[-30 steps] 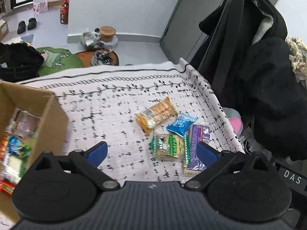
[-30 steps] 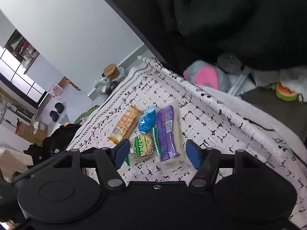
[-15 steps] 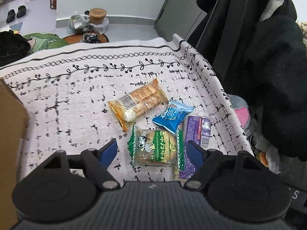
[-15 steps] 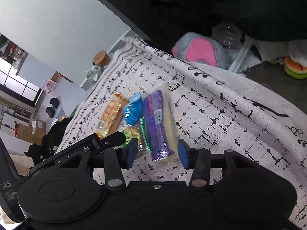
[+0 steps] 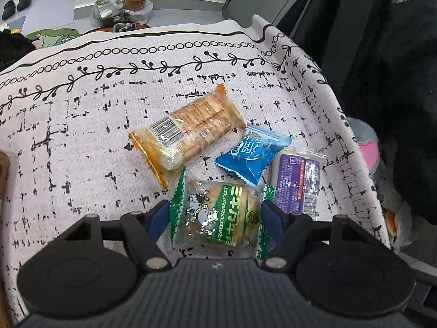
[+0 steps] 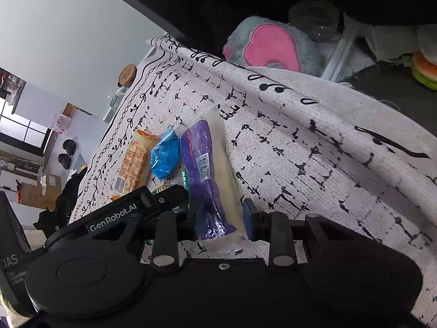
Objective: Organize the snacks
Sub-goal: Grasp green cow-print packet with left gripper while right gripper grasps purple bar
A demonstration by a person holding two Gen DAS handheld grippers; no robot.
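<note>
Several snack packets lie together on the patterned cloth (image 5: pixel 82 125). My left gripper (image 5: pixel 214 216) is open, its blue fingertips on either side of the green-edged packet (image 5: pixel 215 216). Beyond it lie an orange cracker packet (image 5: pixel 188 134), a blue packet (image 5: pixel 252 155) and a purple packet (image 5: pixel 296 181). My right gripper (image 6: pixel 218 216) is open, its fingers on either side of the near end of the purple packet (image 6: pixel 207 175). The orange packet (image 6: pixel 133 164) and blue packet (image 6: pixel 165 155) lie to its left. The left gripper's body (image 6: pixel 123 216) shows there too.
A cardboard box corner (image 5: pixel 3 169) shows at the left edge. Black clothing (image 5: pixel 382 54) hangs beyond the right edge of the cloth. A pink and grey plush (image 6: pixel 270 46) lies past the cloth's far edge. Floor clutter (image 5: pixel 120 11) sits behind.
Both grippers have moved forward and down onto the snack pile. The left now straddles the green packet; the right's jaws have narrowed around the purple packet. The box has slid out of view.
</note>
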